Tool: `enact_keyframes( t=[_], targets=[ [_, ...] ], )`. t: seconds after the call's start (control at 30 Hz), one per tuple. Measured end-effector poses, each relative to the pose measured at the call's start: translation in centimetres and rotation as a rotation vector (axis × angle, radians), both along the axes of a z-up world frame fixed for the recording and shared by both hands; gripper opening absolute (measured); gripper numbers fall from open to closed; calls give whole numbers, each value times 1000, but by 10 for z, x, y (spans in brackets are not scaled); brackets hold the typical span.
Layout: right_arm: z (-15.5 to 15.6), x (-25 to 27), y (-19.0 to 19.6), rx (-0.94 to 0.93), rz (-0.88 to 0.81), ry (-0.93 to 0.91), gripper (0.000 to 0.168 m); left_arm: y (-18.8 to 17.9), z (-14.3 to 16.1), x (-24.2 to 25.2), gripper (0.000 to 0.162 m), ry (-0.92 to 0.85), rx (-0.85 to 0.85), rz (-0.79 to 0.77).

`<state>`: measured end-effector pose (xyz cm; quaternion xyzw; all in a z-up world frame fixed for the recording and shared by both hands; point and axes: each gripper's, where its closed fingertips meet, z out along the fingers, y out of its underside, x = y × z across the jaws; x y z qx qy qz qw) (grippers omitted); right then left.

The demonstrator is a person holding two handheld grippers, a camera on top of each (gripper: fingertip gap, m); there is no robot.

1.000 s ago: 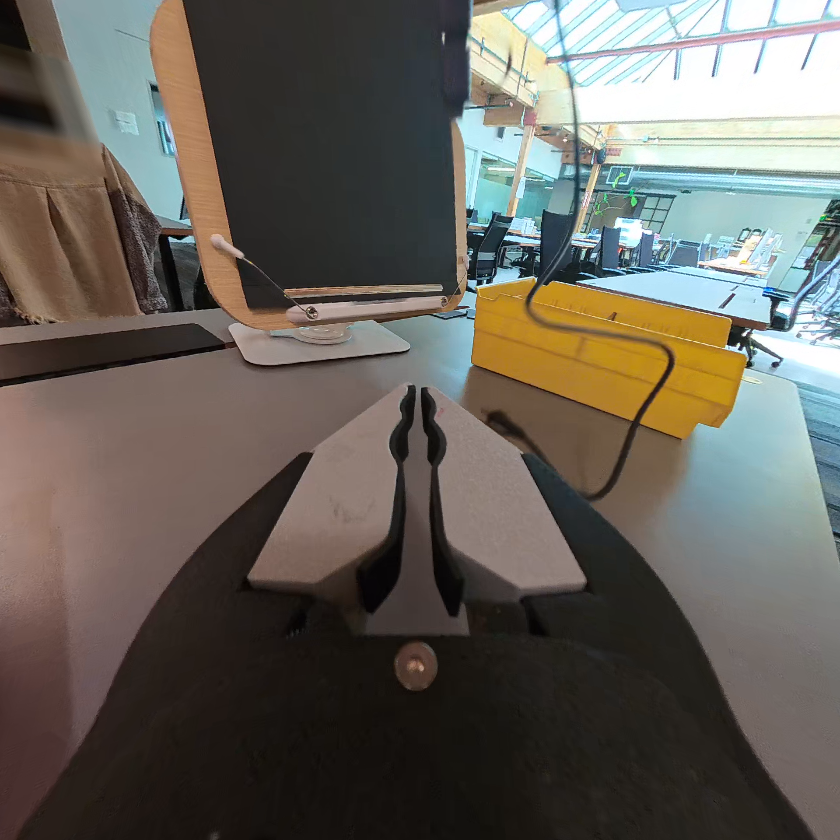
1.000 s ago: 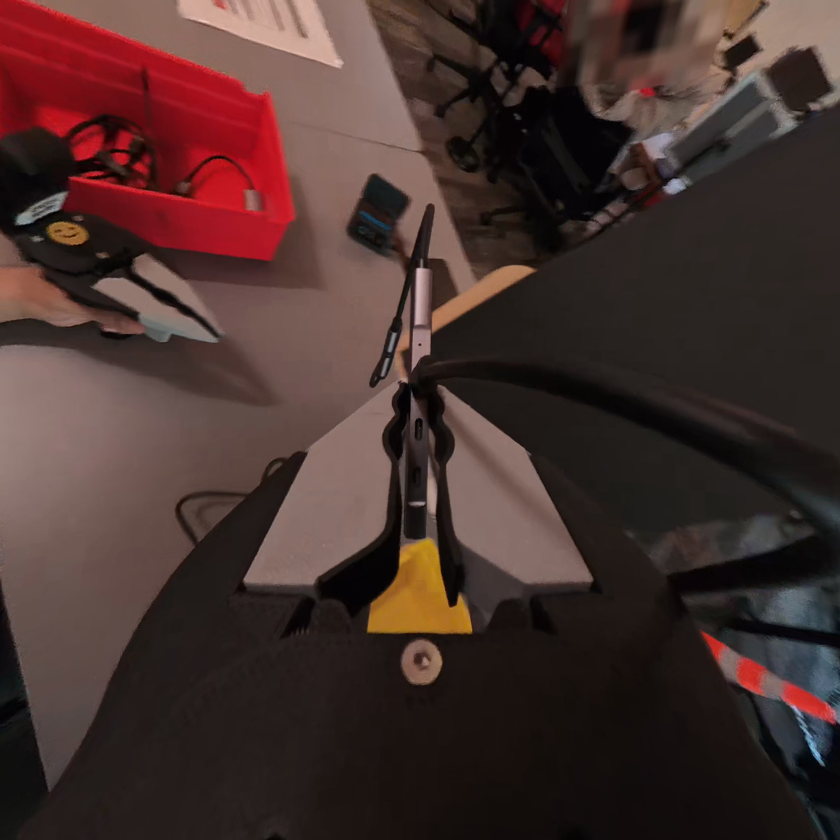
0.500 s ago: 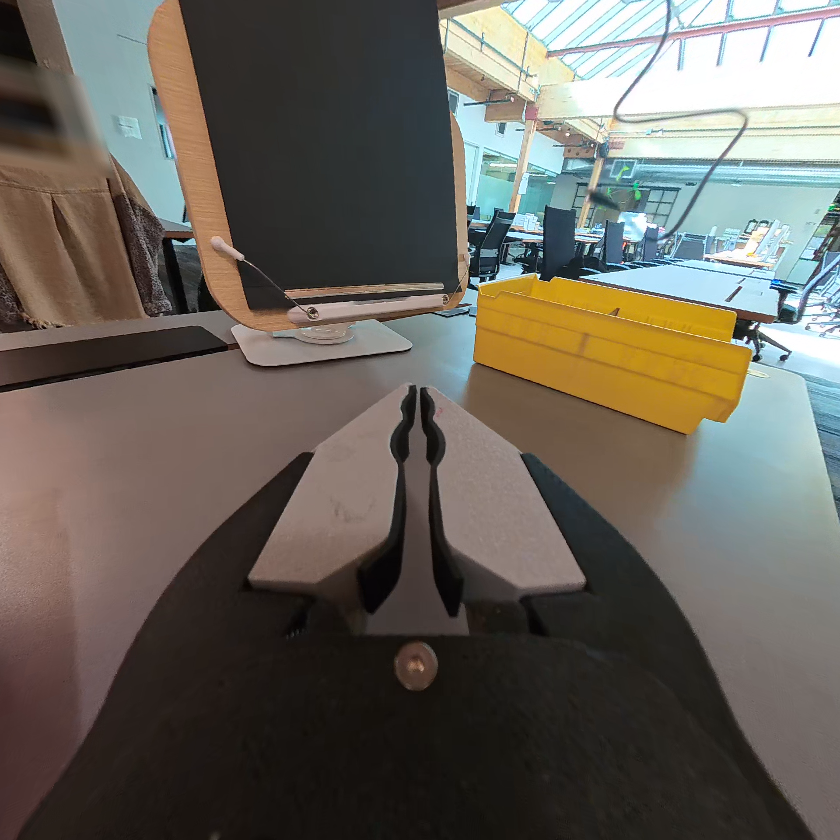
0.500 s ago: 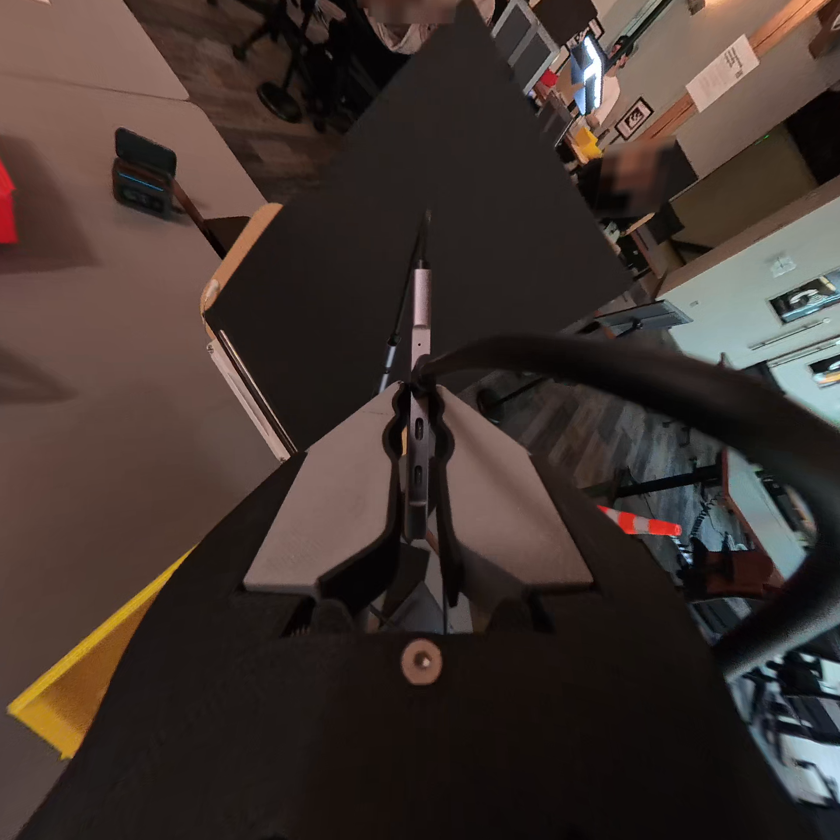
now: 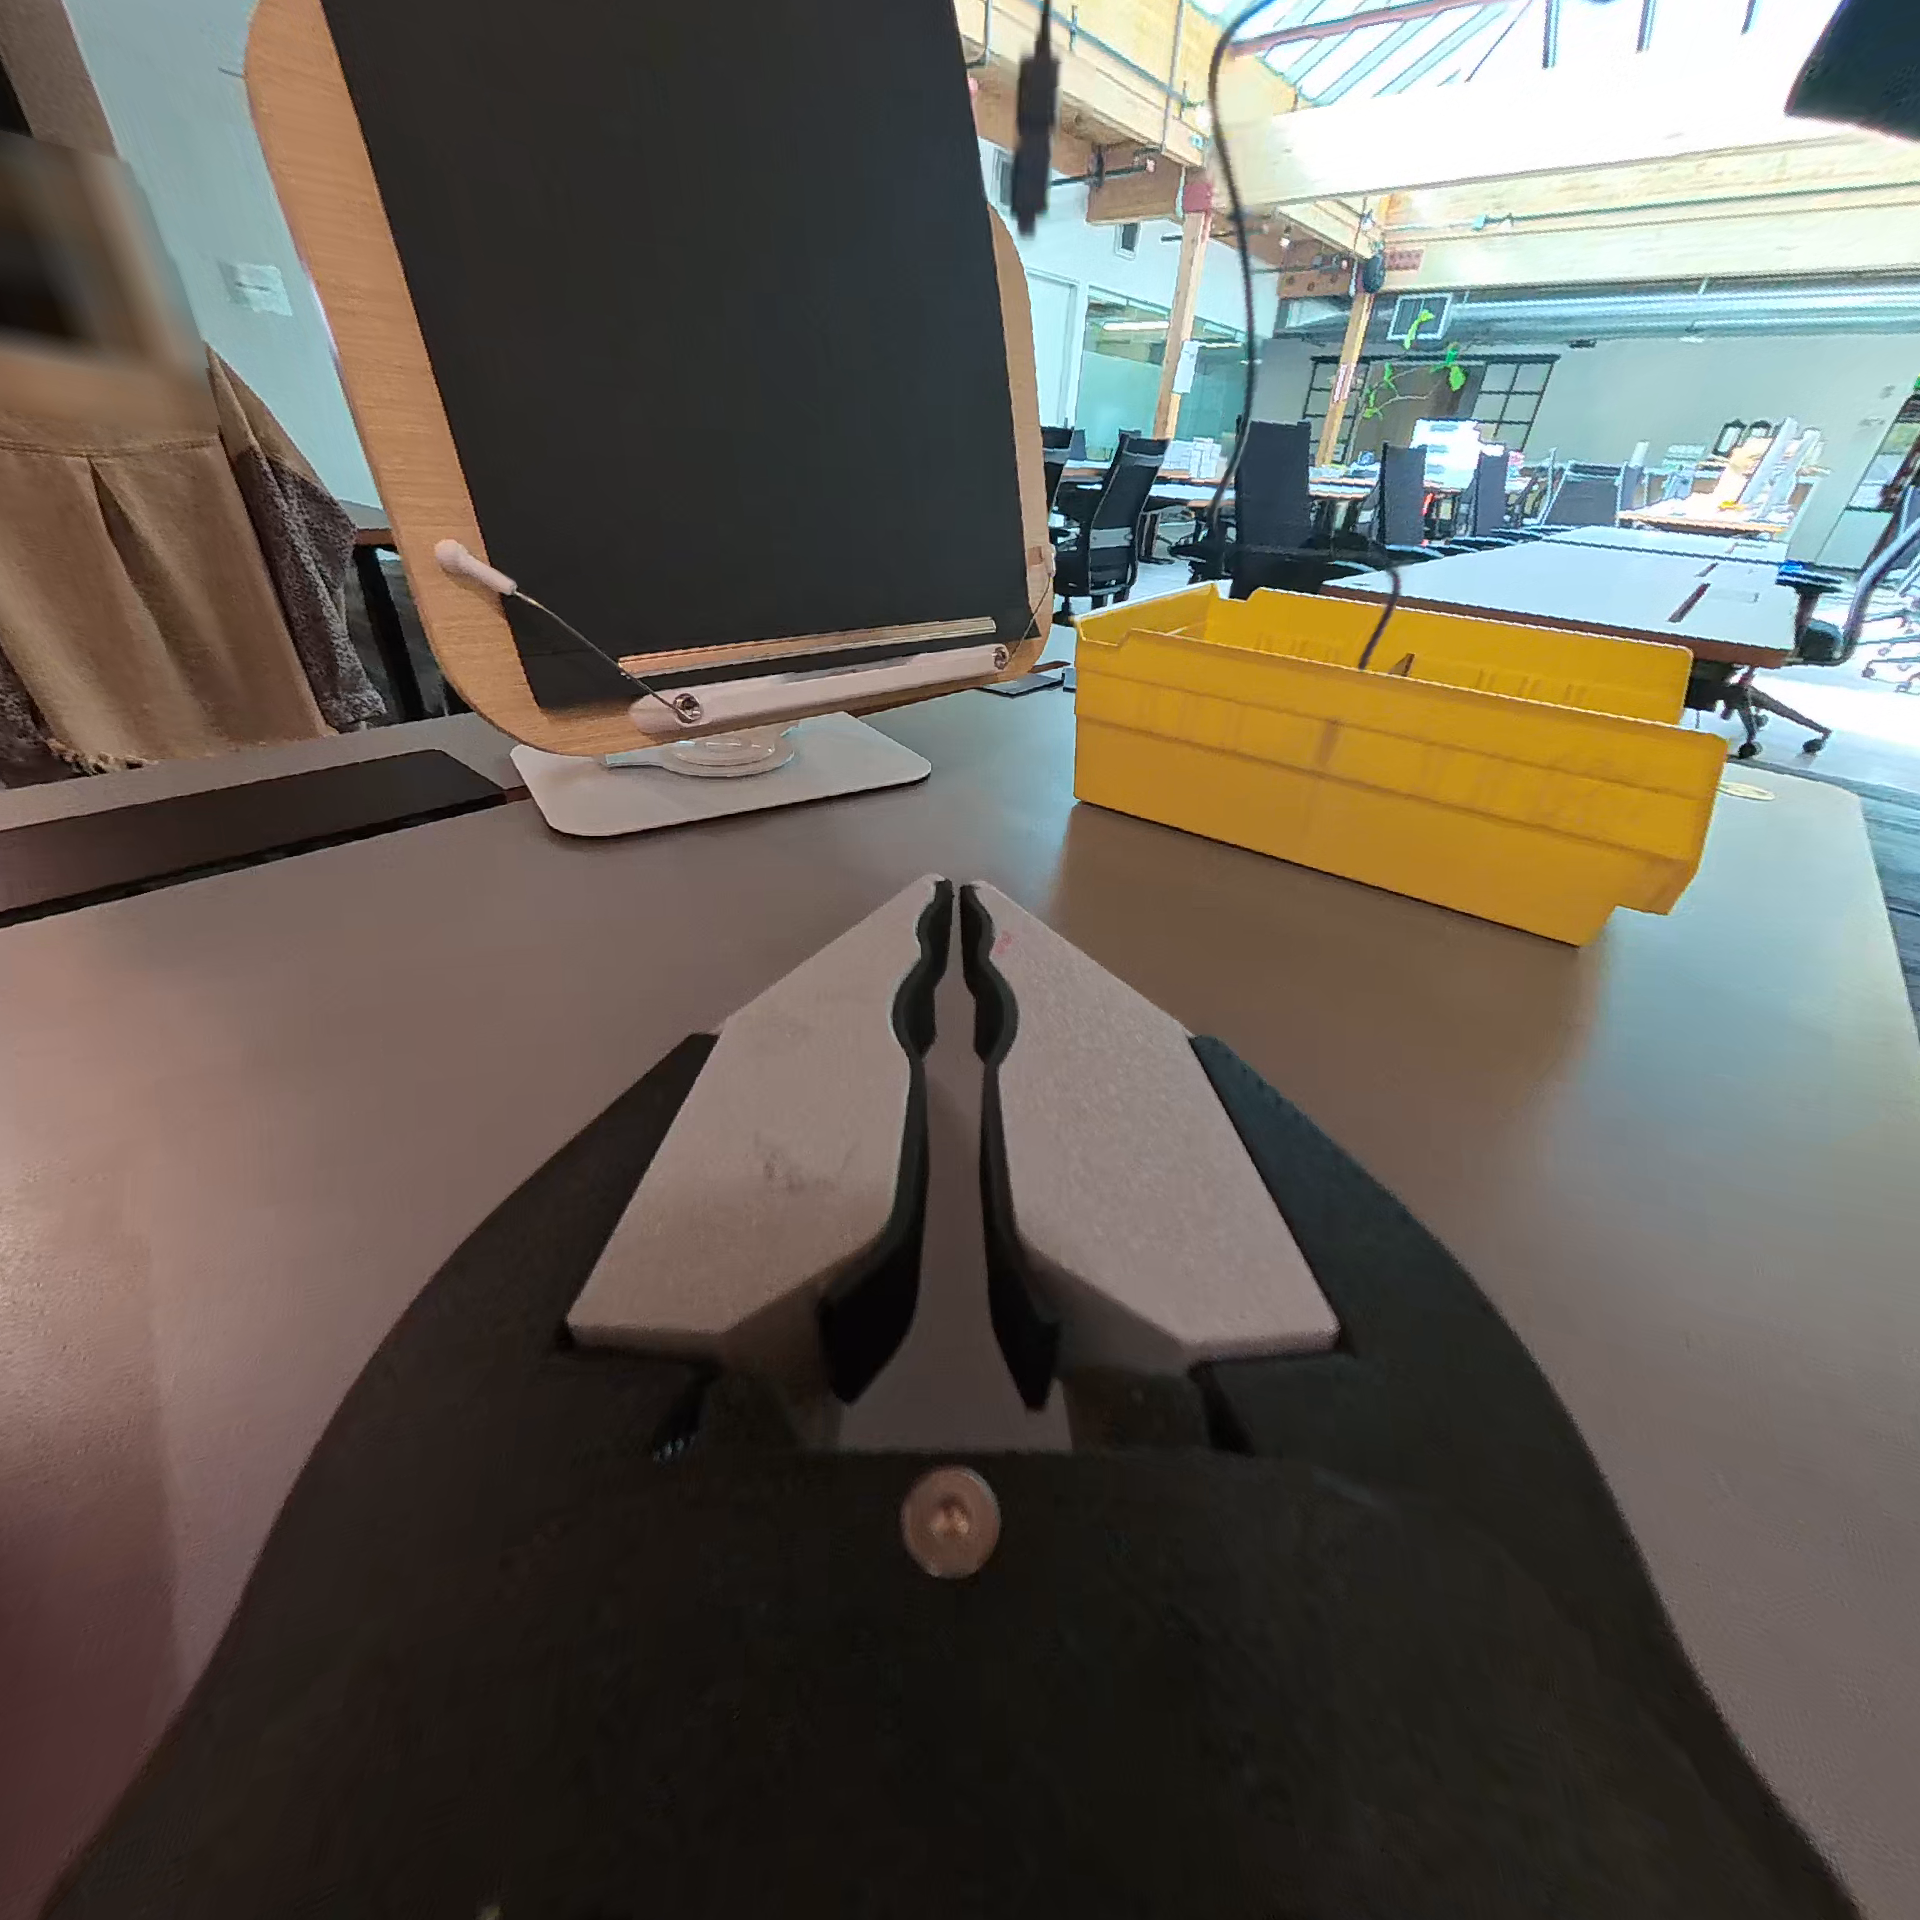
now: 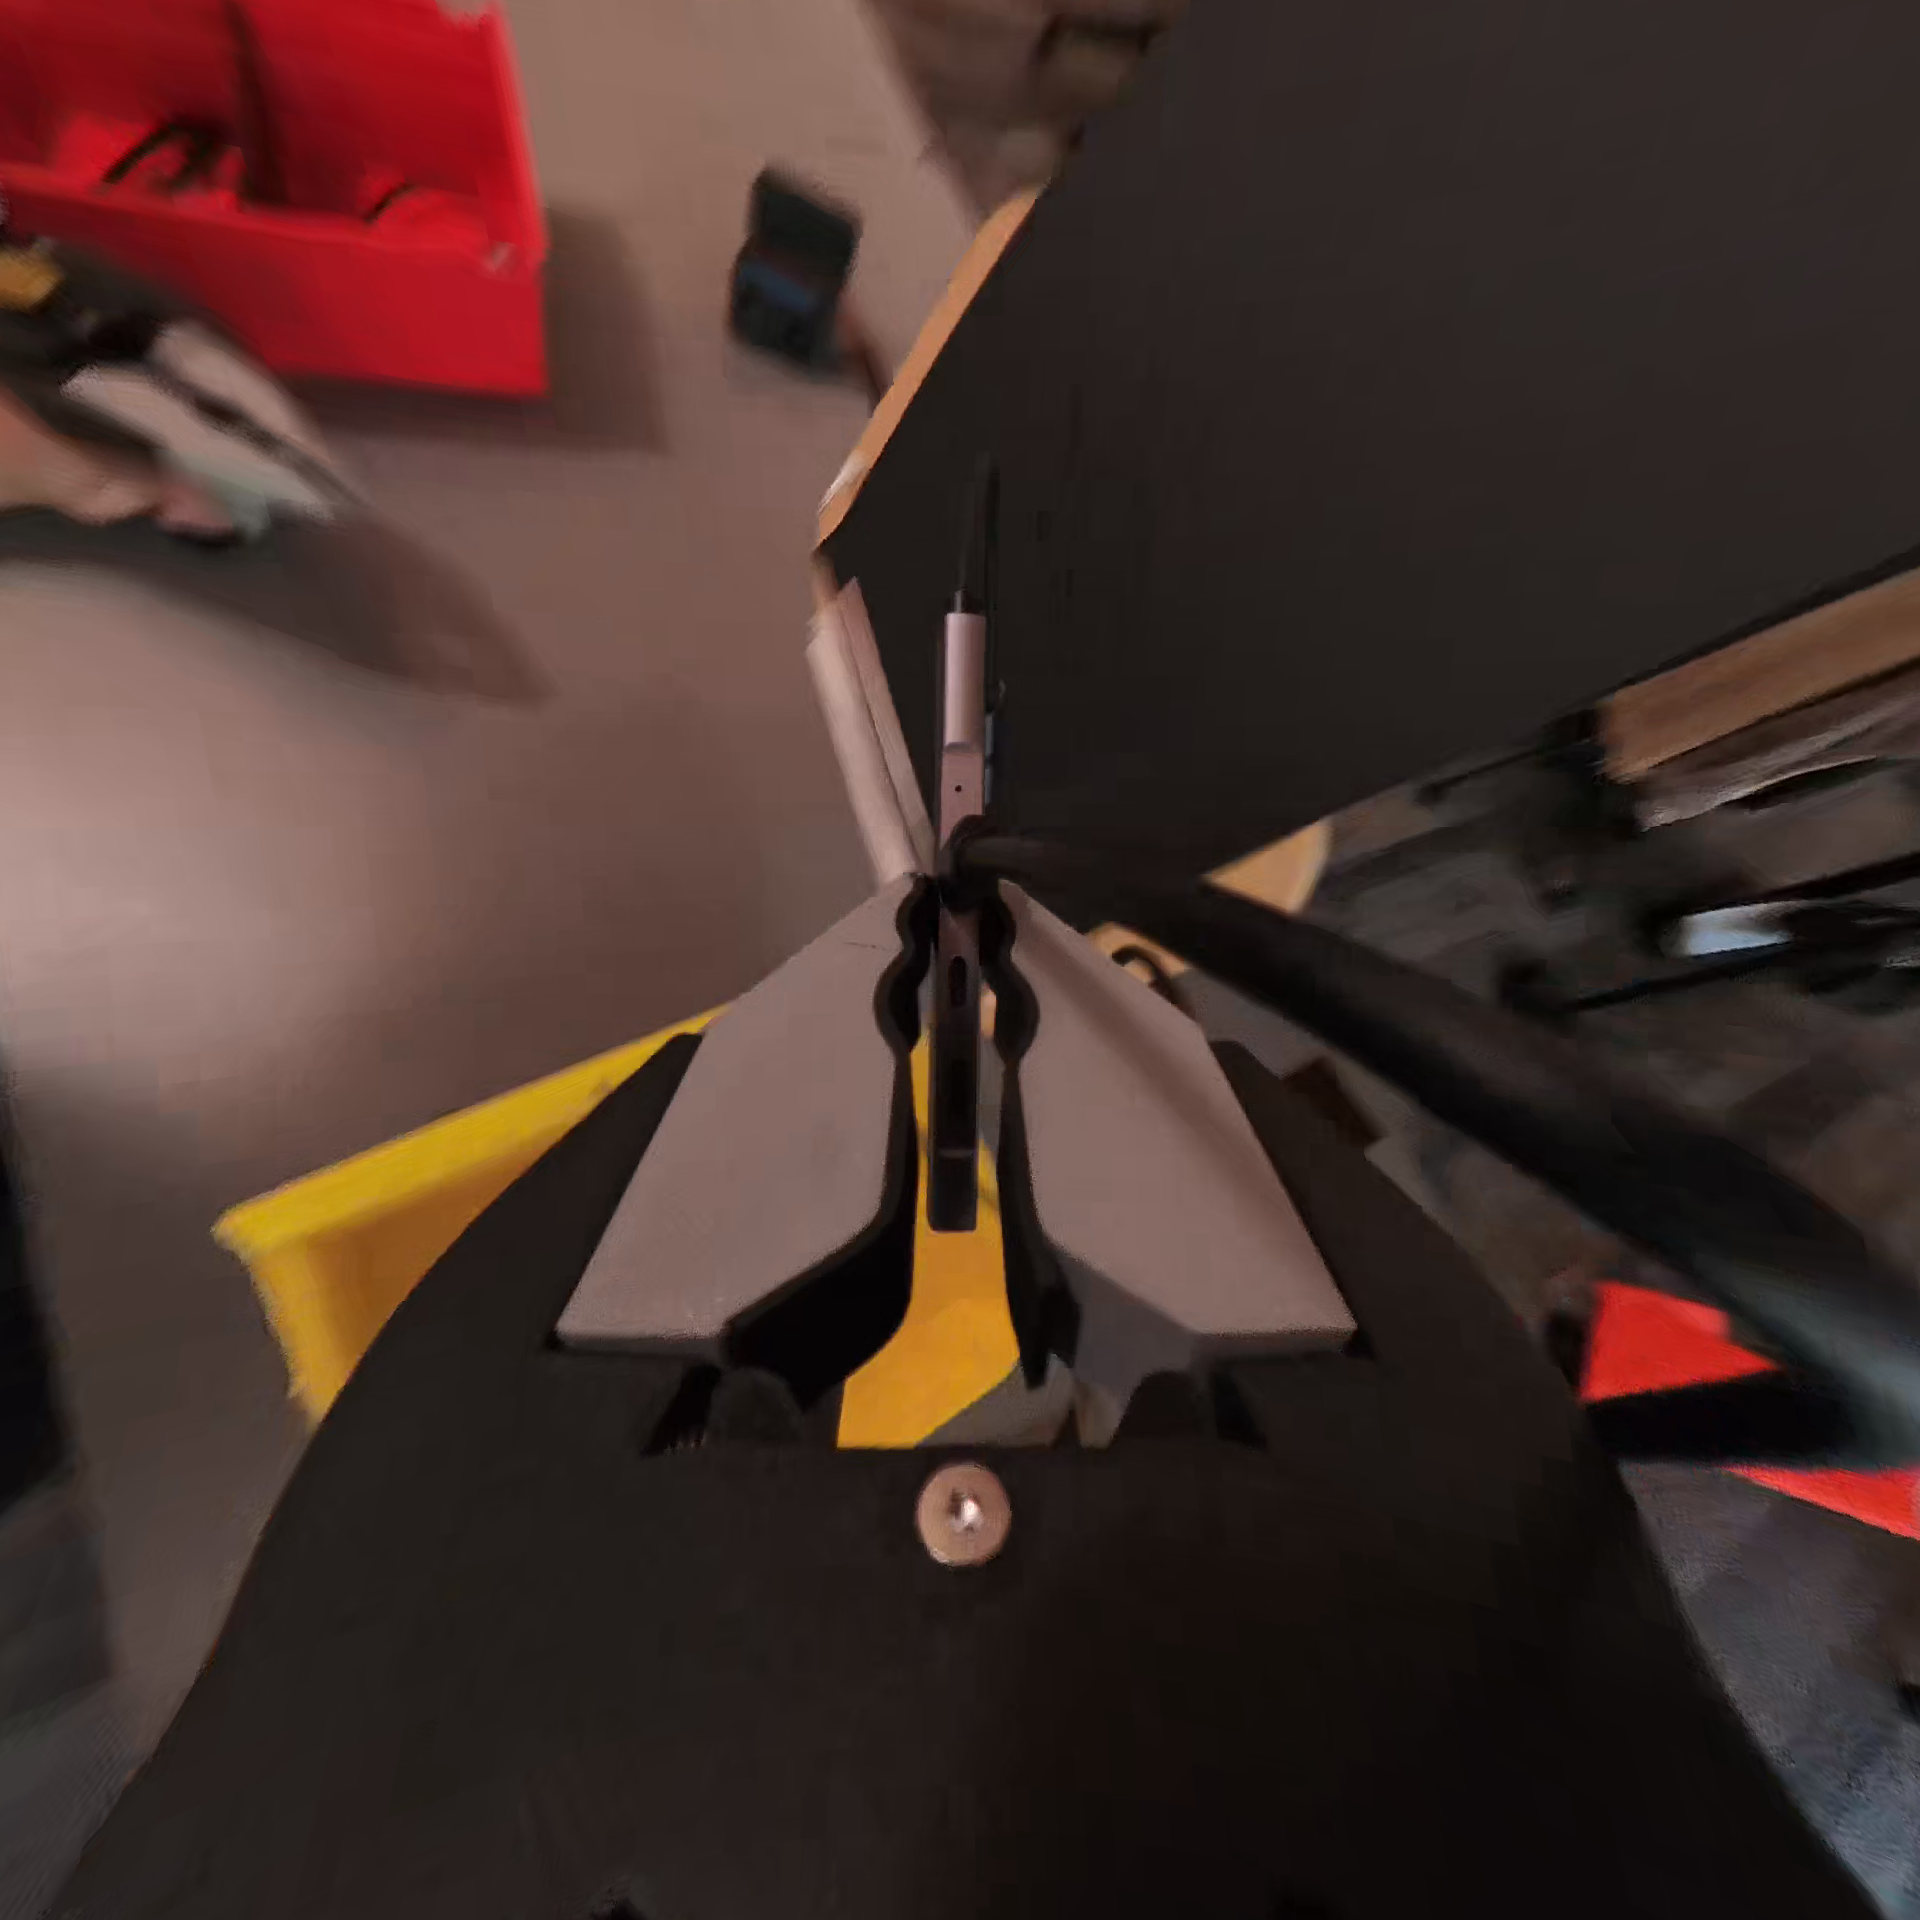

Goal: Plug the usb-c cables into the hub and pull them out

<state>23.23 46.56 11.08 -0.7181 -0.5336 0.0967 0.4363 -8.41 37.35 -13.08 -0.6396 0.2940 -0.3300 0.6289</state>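
The right tool is gripping the hub edge-on between its jaws, raised above the yellow bin near the tabletop's far right corner. One black cable is leaving the hub at the jaw tips; whether it is plugged in cannot be told. The left tool is resting low over the tabletop, jaws nearly closed, holding nothing. A cable is hanging down into the bin. Judged progress: plugging and pulling appear mostly outstanding.

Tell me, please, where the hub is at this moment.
In the right wrist view the hub is clamped edge-on between the fingers of the right gripper, held in the air above the yellow bin, with a thick black cable leaving it to the right.
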Motion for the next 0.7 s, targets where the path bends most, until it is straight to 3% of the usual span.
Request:
enact_keyframes(
  t=[0.17, 0.33, 0.5, 0.6, 0.7],
  targets=[
    [-116, 40, -33, -347, -4, -261, 5, -4, -3, 8, 0, 43, 14, -17],
    [-208, 73, -30, -510, -150, -507, 5, -5, -6, 13, 0, 56, 10, -34],
    [-285, 73, -25, -630, -214, -625, 6, -5, -4, 10, 0, 35, 12, -26],
    [-307, 76, -19, -628, -284, -643, 6, -4, -4, 8, 0, 33, 8, -17],
    [-298, 82, -32, -698, -327, -600, 6, -2, -3, 6, 0, 10, -8, -12]
  ],
)
